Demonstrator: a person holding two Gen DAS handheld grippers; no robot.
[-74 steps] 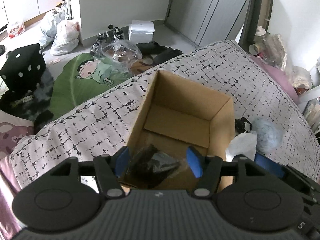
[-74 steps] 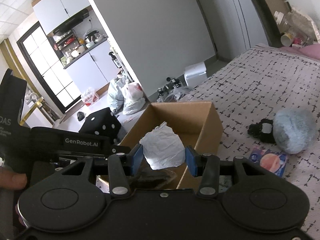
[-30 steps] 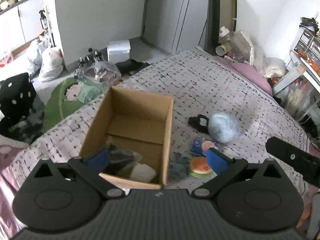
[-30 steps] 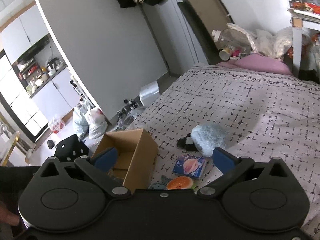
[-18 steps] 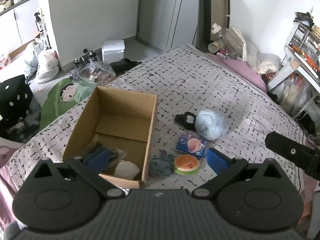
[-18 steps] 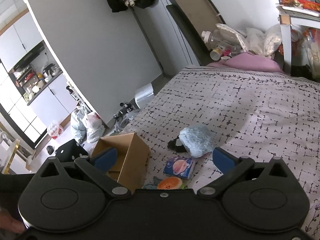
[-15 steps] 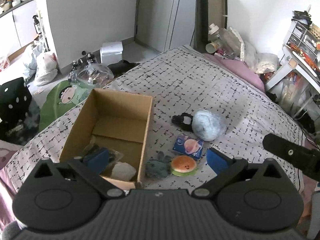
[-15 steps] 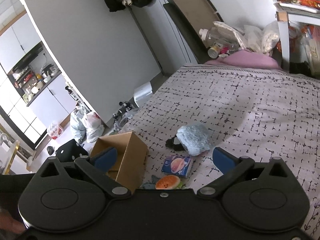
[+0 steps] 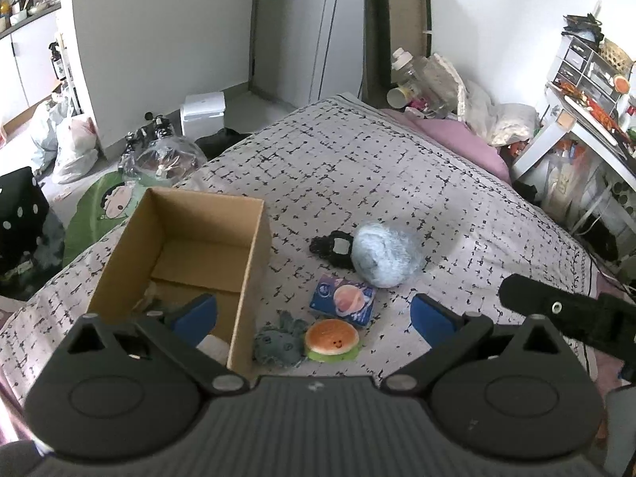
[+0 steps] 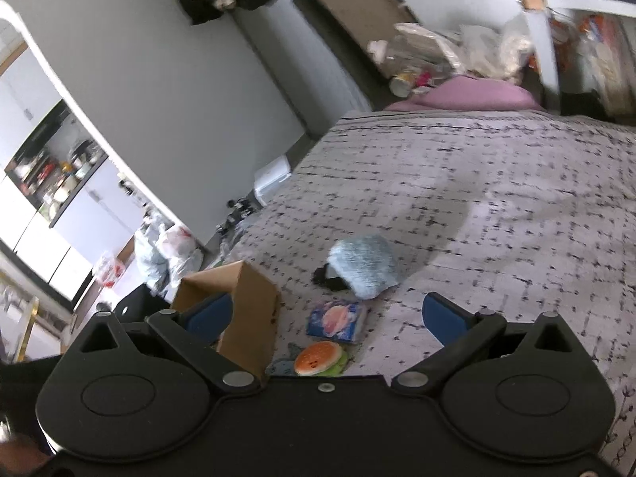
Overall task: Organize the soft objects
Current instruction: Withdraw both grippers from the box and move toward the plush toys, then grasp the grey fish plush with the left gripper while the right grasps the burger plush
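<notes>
Plainly, the left tongs (image 9: 312, 314) are spread wide and carry nothing, their blue rubbery pads set on matte black plastic arms above the near part of the bed (image 9: 397, 183). The right tongs (image 10: 326, 312) are likewise released and bare, with the same blue pads.

Between the left pads lie the soft things on the bedspread, a pale quilted cloth printed with broken black grid lines. Nearest is a round squishy burger toy (image 9: 332, 337), orange-topped with a green rim and a small smiling face. Touching its left side is a lumpy grey-blue plush (image 9: 277, 344), which lies against the wall of the cardboard box (image 9: 254, 246). Just beyond the burger is a flat, glossy blue packet (image 9: 342, 299) with a pink picture. Farther still sits a fluffy pale-blue ball (image 9: 383, 253), shaggy in texture, touching a small black knitted item (image 9: 332, 245) on its left.

The box is an open-topped, plain brown corrugated rectangle to the left; something pale and something dark lie at its near end, though the left pad hides most of them.
</notes>
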